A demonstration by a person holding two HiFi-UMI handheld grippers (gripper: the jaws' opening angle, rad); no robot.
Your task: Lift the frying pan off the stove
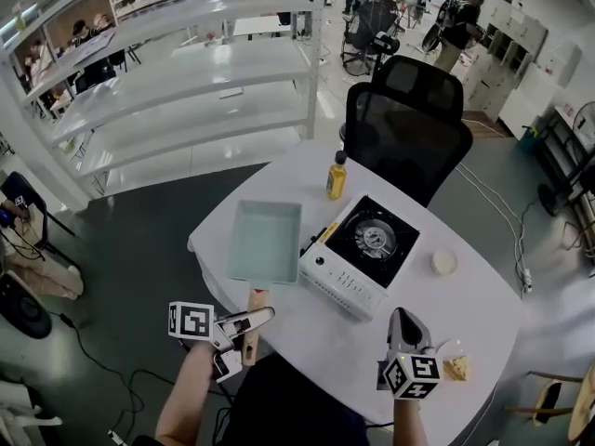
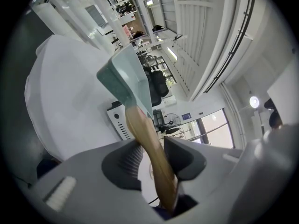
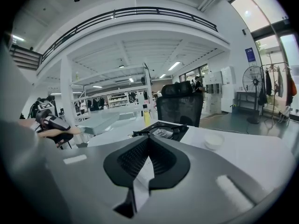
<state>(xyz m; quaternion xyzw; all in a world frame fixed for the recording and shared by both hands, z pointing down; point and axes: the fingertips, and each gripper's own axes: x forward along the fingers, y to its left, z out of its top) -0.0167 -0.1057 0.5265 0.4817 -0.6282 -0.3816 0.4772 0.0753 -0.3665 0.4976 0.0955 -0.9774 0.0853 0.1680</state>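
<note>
A pale green rectangular frying pan [image 1: 265, 240] with a wooden handle [image 1: 253, 328] is left of the white portable stove [image 1: 361, 254], off its black burner. My left gripper [image 1: 244, 328] is shut on the handle near the table's front edge. In the left gripper view the handle [image 2: 149, 153] runs up between the two pads to the pan [image 2: 126, 76], with the stove [image 2: 122, 122] behind. My right gripper [image 1: 406, 328] is shut and holds nothing, in front of the stove [image 3: 161, 130]. From the right gripper view the pan [image 3: 100, 120] appears to be a little above the tabletop.
On the round white table [image 1: 465, 314] stand a yellow bottle [image 1: 336, 177] behind the stove and a small white dish [image 1: 444, 263] to its right. A black office chair [image 1: 409, 124] stands at the far side. White shelving [image 1: 186, 72] fills the back left.
</note>
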